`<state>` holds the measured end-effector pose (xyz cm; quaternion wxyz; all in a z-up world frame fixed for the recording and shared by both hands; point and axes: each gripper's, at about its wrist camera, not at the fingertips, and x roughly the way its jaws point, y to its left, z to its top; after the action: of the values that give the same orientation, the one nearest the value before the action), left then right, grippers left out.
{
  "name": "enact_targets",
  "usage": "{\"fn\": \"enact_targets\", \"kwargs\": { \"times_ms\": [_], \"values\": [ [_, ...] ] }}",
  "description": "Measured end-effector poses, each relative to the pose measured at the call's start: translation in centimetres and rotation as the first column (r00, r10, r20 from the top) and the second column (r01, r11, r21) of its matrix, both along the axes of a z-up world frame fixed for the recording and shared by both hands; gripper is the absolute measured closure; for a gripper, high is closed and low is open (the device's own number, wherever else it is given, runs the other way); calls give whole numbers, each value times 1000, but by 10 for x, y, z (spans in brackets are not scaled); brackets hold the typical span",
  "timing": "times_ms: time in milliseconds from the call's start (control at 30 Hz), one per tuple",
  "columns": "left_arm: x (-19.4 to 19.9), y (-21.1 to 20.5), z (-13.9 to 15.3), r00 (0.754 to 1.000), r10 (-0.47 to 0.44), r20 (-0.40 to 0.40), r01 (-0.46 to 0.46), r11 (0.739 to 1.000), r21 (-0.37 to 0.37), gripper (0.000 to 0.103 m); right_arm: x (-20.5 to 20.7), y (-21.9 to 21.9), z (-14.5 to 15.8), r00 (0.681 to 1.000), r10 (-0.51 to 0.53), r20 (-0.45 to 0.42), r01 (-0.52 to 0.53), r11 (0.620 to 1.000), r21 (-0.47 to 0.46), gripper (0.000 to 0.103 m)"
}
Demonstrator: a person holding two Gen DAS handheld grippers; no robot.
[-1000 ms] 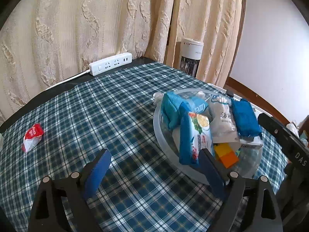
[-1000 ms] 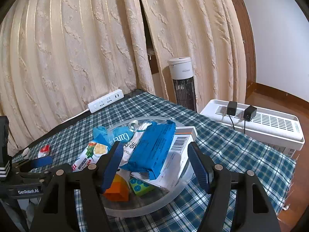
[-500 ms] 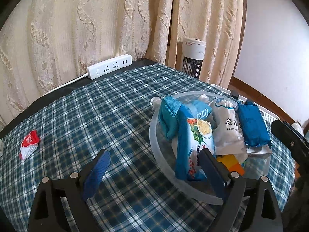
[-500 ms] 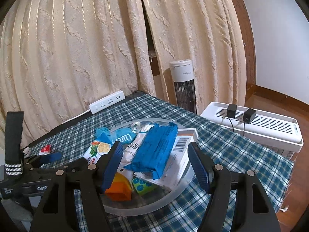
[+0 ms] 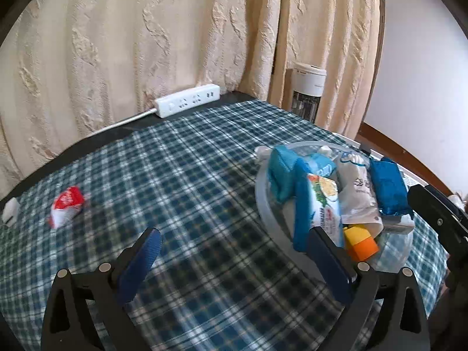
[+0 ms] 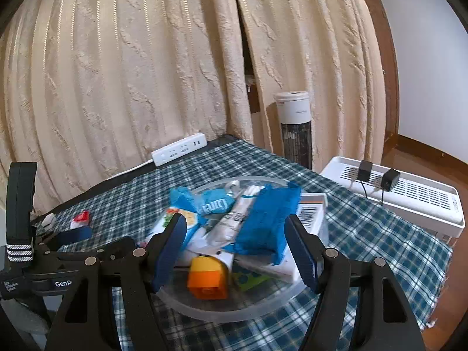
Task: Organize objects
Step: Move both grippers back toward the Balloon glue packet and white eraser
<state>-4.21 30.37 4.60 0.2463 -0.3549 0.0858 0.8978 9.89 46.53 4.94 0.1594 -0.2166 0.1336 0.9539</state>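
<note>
The left gripper (image 5: 231, 259) has just been opening; its jaws stand spread wide over the checked tablecloth (image 5: 181, 175) with nothing between them. Its right finger overlaps the near rim of the clear round bowl (image 5: 264, 201) in the left wrist view; contact cannot be determined. The right gripper (image 6: 235, 242) is released, jaws partly apart and gripping nothing; seen between them is the bowl's load. The bowl (image 6: 234, 311) sits on the tablecloth and holds a dark blue packet (image 6: 264, 222) lying on top, a white pouch (image 6: 231, 222), a light blue wrapper (image 6: 215, 204), a snack pack with a vegetable picture (image 5: 321, 204), a barcoded box (image 6: 311, 212) and an orange-and-yellow block (image 6: 207, 278) at the near rim. A small red-and-white packet (image 5: 66, 204) lies alone on the cloth, well apart from the bowl, to the left of the left gripper. A white power strip (image 5: 187, 103) rests at the far table edge against the cream curtain (image 5: 146, 44). Beyond the table stand a tower fan (image 6: 295, 128) and a white appliance (image 6: 409, 196) with two black plugs on top. The left gripper's body (image 6: 58, 266) occupies the lower left of the right wrist view.
</note>
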Motion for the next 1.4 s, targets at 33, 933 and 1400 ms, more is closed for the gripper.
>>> {"fn": "enact_targets", "kwargs": {
  "times_ms": [33, 933, 1400],
  "values": [
    [1, -3, 1, 1000, 7, -7, -7, 1000, -5, 1, 0, -3, 1, 1000, 5, 0, -5, 1000, 2, 32],
    [-12, -123, -16, 973, 230, 28, -229, 972, -45, 0, -49, -86, 5, 966, 244, 81, -243, 970, -19, 26],
    [-30, -195, -29, 918, 381, 114, -379, 925, -37, 0, -101, -146, -10, 896, 402, 188, -408, 913, -8, 26]
  ]
}}
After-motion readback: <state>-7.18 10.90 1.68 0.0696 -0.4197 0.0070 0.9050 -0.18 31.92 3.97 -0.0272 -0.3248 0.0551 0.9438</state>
